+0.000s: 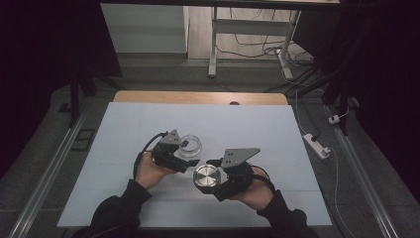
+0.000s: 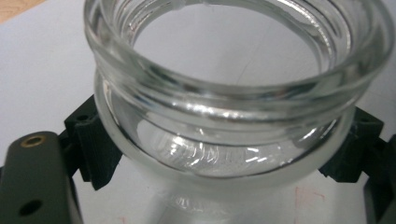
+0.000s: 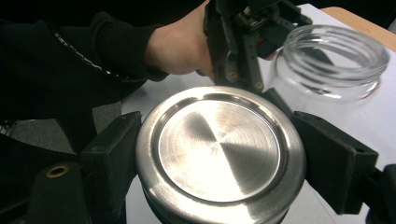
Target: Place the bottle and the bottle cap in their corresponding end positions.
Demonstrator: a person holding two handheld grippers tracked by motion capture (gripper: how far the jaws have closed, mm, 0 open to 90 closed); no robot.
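a pale white sheet (image 1: 148, 134) covers a wooden table (image 1: 198, 97) at the centre of the frame. beyond it, at upper centre, a white-legged desk frame (image 1: 213, 44) stands on grey floor (image 1: 163, 74) among loose black cables (image 1: 257, 47). a white power strip (image 1: 317, 145) lies at right. both upper corners are dark.

**Three cameras around one jar**

The high view looks forward and down on the clear round glass jar (image 1: 190, 145) from well above. The left gripper view sits right against that jar (image 2: 233, 93), facing its mouth. The right gripper view, close behind the round brushed-steel lid (image 3: 219, 151), shares the jar (image 3: 331, 63) beyond.
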